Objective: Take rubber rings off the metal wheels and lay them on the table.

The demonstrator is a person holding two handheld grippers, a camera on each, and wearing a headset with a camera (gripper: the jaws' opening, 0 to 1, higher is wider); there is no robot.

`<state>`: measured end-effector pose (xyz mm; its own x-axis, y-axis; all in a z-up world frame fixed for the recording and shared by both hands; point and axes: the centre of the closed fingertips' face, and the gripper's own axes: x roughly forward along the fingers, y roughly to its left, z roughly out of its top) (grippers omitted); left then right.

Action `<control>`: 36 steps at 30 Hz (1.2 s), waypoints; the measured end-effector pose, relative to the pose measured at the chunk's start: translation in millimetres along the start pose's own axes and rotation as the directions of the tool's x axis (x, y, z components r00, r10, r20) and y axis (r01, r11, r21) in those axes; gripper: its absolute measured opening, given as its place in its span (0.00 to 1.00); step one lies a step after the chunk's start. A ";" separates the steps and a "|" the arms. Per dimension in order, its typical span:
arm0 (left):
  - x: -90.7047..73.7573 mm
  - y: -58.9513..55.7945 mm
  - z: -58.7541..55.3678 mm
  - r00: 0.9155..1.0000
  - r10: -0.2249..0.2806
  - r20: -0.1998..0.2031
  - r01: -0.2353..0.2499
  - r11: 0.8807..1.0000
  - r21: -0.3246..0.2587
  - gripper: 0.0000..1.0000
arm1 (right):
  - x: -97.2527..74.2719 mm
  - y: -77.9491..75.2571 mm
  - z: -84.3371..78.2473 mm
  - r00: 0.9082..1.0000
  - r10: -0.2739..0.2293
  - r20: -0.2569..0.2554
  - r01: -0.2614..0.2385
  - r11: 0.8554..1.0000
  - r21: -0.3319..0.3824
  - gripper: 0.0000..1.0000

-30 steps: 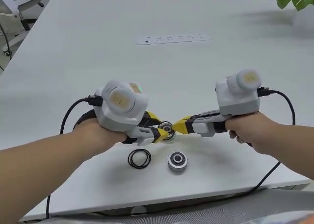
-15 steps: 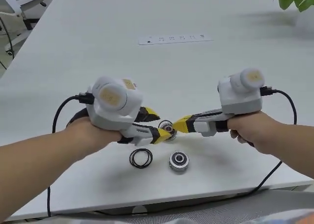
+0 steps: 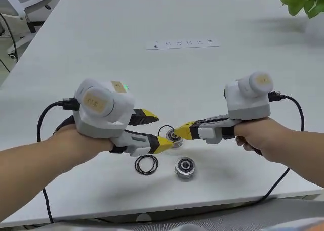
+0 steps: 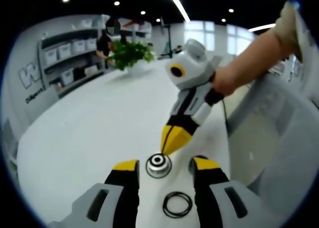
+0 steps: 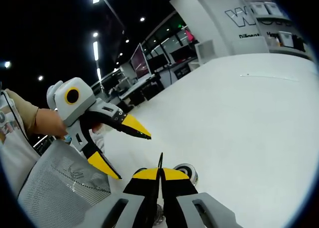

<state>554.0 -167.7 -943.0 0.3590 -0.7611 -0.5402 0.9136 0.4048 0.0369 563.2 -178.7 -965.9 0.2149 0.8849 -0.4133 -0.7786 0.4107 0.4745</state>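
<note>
Now the left gripper [image 3: 163, 128] stands wide open, its yellow-tipped jaws on either side of a small silver metal wheel [image 4: 158, 165] on the white table [image 3: 212, 74]. The right gripper [image 5: 160, 174] is closed, pinching a thin black rubber ring [image 3: 164, 129] at that wheel. Loose black rings [image 3: 146, 164] and a second silver wheel [image 3: 185, 167] lie nearer the table's edge.

A white wall [image 4: 25, 83] in the left gripper view carries a large outlined "W" and, beneath it, a smaller line that starts "Di" — the letters after these are too blurred to read. The right gripper view has like lettering [image 5: 242, 14] high on a wall (again a big "W" first, with a small "Di…" line under it). The printed marks on the power strip [image 3: 185, 43] on the tabletop [image 3: 101, 39] are too small to read.
</note>
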 end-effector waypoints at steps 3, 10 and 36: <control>-7.0 -1.2 0.2 1.000 0.006 0.009 -0.006 1.000 -0.002 0.46 | 0.0 4.2 1.4 1.000 0.006 0.002 -0.006 1.000 -0.003 0.00; -23.7 -4.5 -4.1 1.000 0.016 0.018 -0.016 1.000 -0.002 0.52 | 1.7 14.6 4.2 1.000 0.024 0.005 -0.024 1.000 -0.006 0.00; -67.9 -17.3 -19.7 0.998 0.056 0.037 -0.054 0.997 -0.051 0.78 | 19.9 44.1 -3.3 0.994 0.099 -0.041 -0.100 0.995 -0.010 0.00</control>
<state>510.1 -113.1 -923.5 0.4166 -0.7553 -0.5060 0.8819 0.4708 0.0234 531.2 -143.7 -955.8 0.1122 0.9117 -0.3953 -0.8019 0.3180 0.5058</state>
